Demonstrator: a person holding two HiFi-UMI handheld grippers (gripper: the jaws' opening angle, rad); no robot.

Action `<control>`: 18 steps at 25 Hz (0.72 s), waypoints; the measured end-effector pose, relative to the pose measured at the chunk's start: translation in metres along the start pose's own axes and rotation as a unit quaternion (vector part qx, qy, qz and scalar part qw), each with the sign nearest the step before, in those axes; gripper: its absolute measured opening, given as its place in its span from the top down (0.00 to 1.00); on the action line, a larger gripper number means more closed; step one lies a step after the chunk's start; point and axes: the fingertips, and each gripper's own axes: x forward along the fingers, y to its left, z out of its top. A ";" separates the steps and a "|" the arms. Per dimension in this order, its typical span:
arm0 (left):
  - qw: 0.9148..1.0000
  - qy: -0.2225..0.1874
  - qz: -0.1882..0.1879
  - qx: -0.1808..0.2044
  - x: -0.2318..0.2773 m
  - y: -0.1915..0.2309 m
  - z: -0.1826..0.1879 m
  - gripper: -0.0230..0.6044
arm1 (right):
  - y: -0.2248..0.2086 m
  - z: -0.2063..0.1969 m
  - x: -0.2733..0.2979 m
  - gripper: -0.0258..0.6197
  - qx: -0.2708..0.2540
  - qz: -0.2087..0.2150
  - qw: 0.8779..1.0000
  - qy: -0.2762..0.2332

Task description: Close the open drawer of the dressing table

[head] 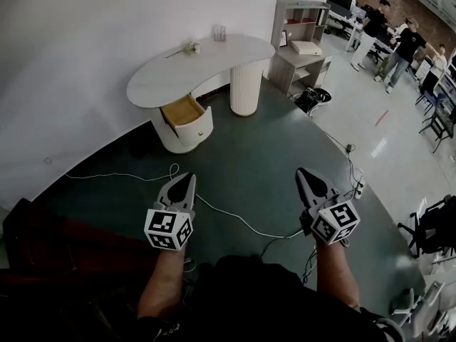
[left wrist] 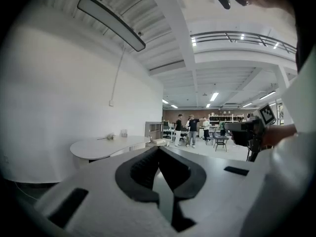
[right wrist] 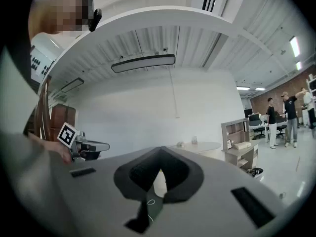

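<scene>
The white dressing table [head: 206, 61] stands far ahead against the curved wall, on a ribbed column. Its drawer [head: 185, 114] is pulled out under the left end, showing a bare wooden inside. My left gripper [head: 189, 177] and right gripper [head: 300, 171] hover over the dark green floor, well short of the table, both pointing toward it. Each has its jaws shut with nothing held. In the left gripper view the table [left wrist: 106, 145] shows small beyond the left gripper [left wrist: 159, 150]. The right gripper view shows the table [right wrist: 197, 146] past the right gripper [right wrist: 160, 151].
White cables [head: 235, 216] trail across the floor between me and the table. A grey shelf unit [head: 303, 45] stands right of the table. Dark brown furniture [head: 43, 237] is at my left. A power strip [head: 358, 182], an office chair [head: 434, 226] and people [head: 399, 45] are to the right.
</scene>
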 end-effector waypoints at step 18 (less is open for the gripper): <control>1.000 0.021 0.002 0.005 0.034 -0.095 -0.012 0.96 | -0.077 -0.029 -0.070 0.96 -0.004 -0.002 0.999 0.033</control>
